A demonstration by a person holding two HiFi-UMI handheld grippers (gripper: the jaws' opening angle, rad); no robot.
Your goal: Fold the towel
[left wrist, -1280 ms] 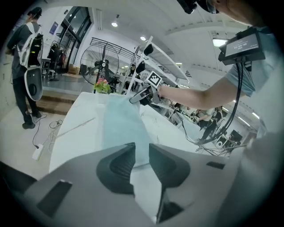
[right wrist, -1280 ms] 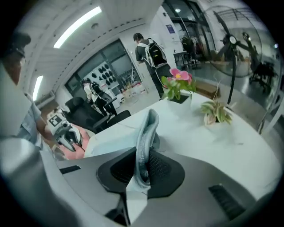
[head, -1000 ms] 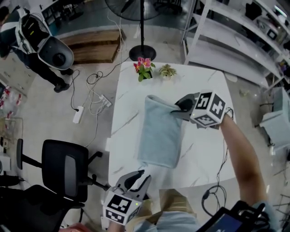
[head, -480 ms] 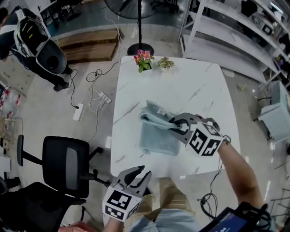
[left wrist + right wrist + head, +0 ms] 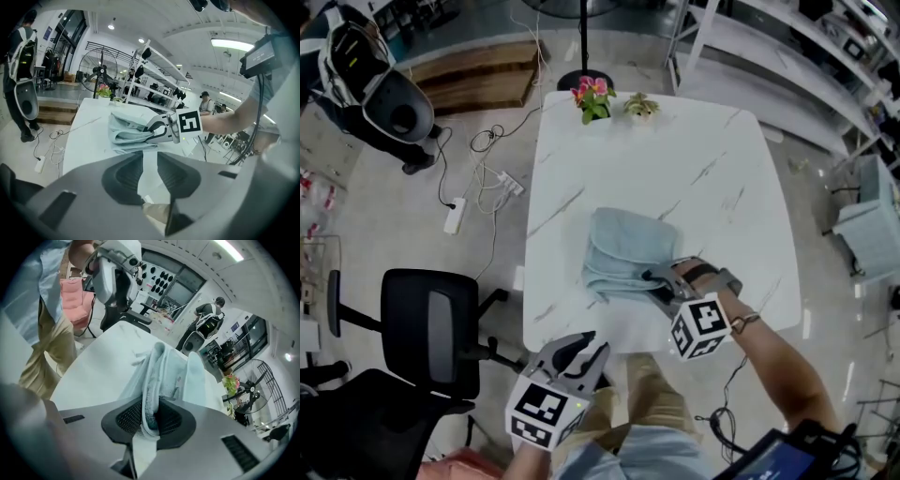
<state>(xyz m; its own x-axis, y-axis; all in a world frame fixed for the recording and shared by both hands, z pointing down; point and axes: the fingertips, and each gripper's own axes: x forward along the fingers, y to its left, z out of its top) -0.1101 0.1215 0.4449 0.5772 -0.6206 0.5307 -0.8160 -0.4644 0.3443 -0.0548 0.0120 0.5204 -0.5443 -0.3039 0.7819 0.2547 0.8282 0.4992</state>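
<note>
Marble table [image 5: 694, 169] holds the towel [image 5: 623, 246], its edge clamped in right gripper's [image 5: 656, 281] jaws; left gripper's [image 5: 579, 351] jaws apart.

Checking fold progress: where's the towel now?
Head view: the towel lies folded over on the white table, near half, one edge clamped in the right tool.

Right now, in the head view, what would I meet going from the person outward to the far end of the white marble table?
left gripper → right gripper, clamped on the near edge of the light-blue towel → that towel → small green potted plant and pink-flowered potted plant, side by side at the far edge.
</note>
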